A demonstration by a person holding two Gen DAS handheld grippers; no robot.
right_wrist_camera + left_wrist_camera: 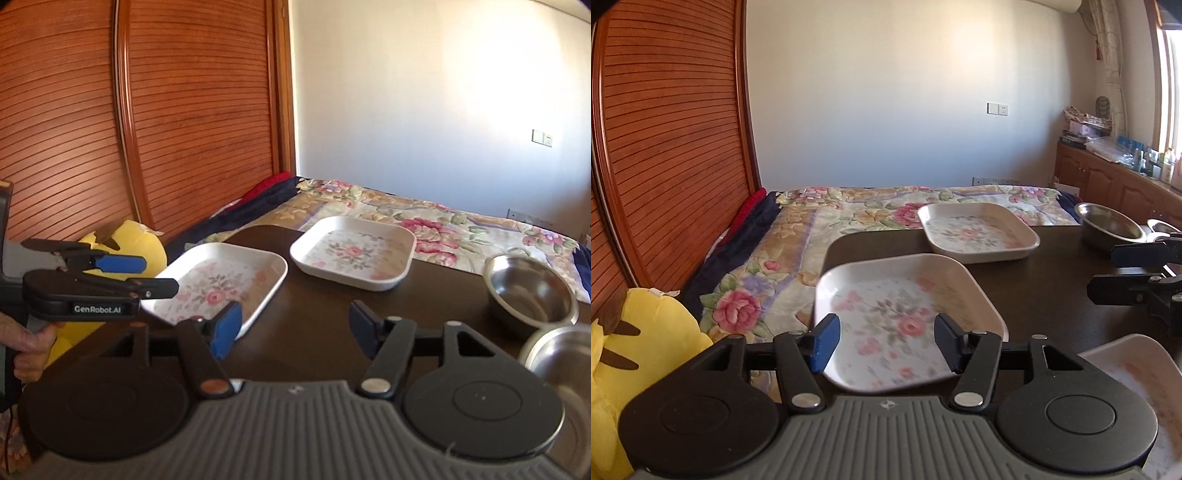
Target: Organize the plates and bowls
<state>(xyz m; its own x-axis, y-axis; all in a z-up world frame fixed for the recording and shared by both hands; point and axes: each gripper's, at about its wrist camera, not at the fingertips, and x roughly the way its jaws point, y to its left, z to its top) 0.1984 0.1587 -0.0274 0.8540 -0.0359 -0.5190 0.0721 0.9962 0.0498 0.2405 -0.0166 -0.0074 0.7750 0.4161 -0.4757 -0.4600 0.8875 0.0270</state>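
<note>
A white square plate with a flower pattern (905, 314) (221, 284) sits at the left edge of the dark table (1052, 291) (443, 295), looking blurred and a little tilted. My left gripper (886, 343) (159, 276) is open, with this plate's near edge between its blue pads. A second flowered plate (979, 232) (352, 253) lies farther back. A third one (1137, 387) shows at the lower right of the left wrist view. Two steel bowls (530, 291) (561, 358) stand on the right. My right gripper (295, 332) (1108, 273) is open over bare table.
A bed with a flowered cover (849, 214) (461, 225) runs behind and left of the table. A yellow plush toy (646, 332) (147, 251) sits by the slatted wooden wardrobe (672, 129). A person's hand (29, 347) holds the left gripper. Wooden cabinets (1108, 177) line the right wall.
</note>
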